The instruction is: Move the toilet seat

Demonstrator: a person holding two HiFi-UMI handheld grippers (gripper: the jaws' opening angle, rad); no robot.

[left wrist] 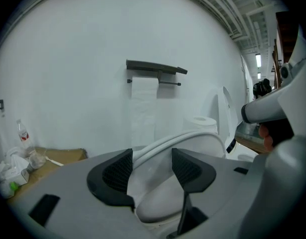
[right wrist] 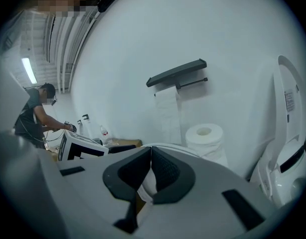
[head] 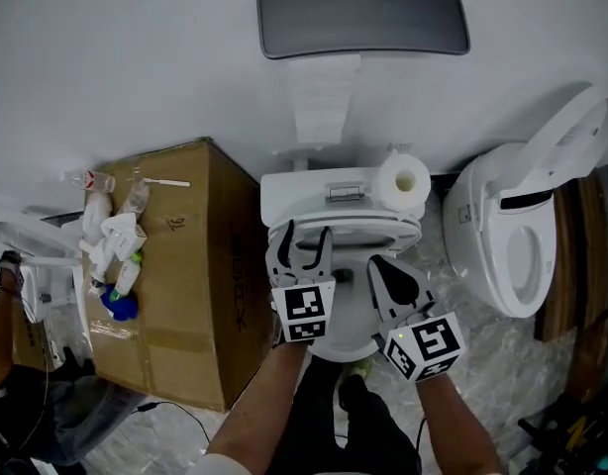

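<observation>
White plastic toilet seat (head: pixel 349 234) belongs to the middle toilet, directly ahead of the operator and against the far wall. A paper roll (head: pixel 403 181) stands on its tank (head: pixel 314 191).

**Seat position.** The seat is tilted, neither flat on the bowl (head: pixel 349 320) nor upright against the tank. In the left gripper view its front edge (left wrist: pixel 183 139) arcs above the bowl (left wrist: pixel 158 203) with a visible gap beneath.

**Left gripper** (head: pixel 302 240). The jaws stand apart and straddle the seat's front edge (left wrist: pixel 152 163). The rim passes between the pads, but firm pressure from either pad cannot be confirmed.

**Right gripper** (head: pixel 383 265). It hangs over the right side of the bowl, just beside the left one. Its jaws are drawn together at the tips (right wrist: pixel 150 156). Something white shows below the tips, and no clamped object can be confirmed.

**Progress.** Judged from the tilt, the move is under way and about mid-travel. The pictures do not show whether the seat is to go up or down, so the remaining travel to either rest position is left to do.

**Surroundings.**
- A cardboard box (head: pixel 185 265) carrying bottles stands to the left.
- A second toilet (head: pixel 522 236) with its lid raised stands to the right.
- A grey shelf (head: pixel 363 23) hangs on the wall above.
</observation>
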